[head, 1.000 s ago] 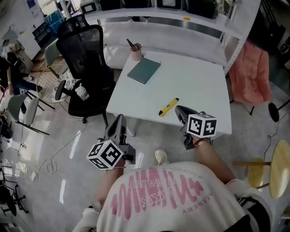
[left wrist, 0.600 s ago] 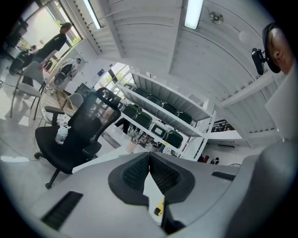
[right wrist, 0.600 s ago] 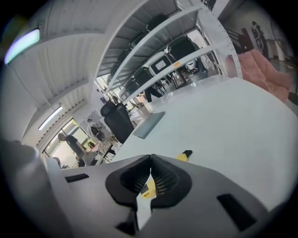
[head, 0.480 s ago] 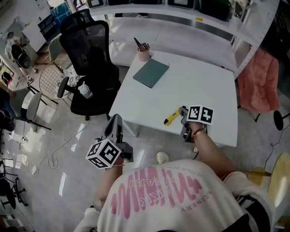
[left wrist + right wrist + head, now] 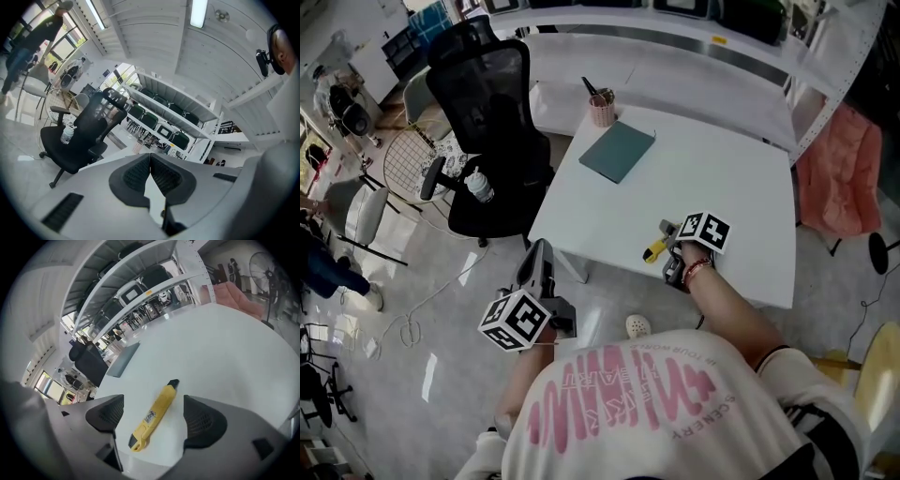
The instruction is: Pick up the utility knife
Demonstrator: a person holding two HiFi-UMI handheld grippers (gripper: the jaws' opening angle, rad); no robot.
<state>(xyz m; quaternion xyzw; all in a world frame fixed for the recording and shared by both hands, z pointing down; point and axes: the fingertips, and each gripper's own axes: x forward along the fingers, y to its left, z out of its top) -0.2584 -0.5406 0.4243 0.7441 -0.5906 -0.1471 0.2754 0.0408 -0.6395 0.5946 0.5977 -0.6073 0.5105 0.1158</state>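
The yellow utility knife [image 5: 157,411] lies flat on the white table [image 5: 722,178] near its front edge, black tip pointing away from me. My right gripper [image 5: 153,418] tilts down over it, jaws opening. The knife lies between the two pads [image 5: 201,420], and neither touches it. In the head view the knife [image 5: 653,250] shows just left of the right gripper [image 5: 666,251]. My left gripper [image 5: 539,261] hangs below the table's left front corner, over the floor. In the left gripper view its jaws [image 5: 150,161] meet at the tips with nothing between them.
A teal notebook [image 5: 617,151] and a pink pen cup [image 5: 601,110] sit at the table's far left. A black office chair [image 5: 487,112] with a bottle [image 5: 480,187] on its seat stands to the left. A pink-draped chair [image 5: 839,178] is at the right; white shelving runs behind.
My right gripper has dropped toward the table and moved forward over the knife, tilting down. The left gripper has shifted slightly. The knife has not moved.
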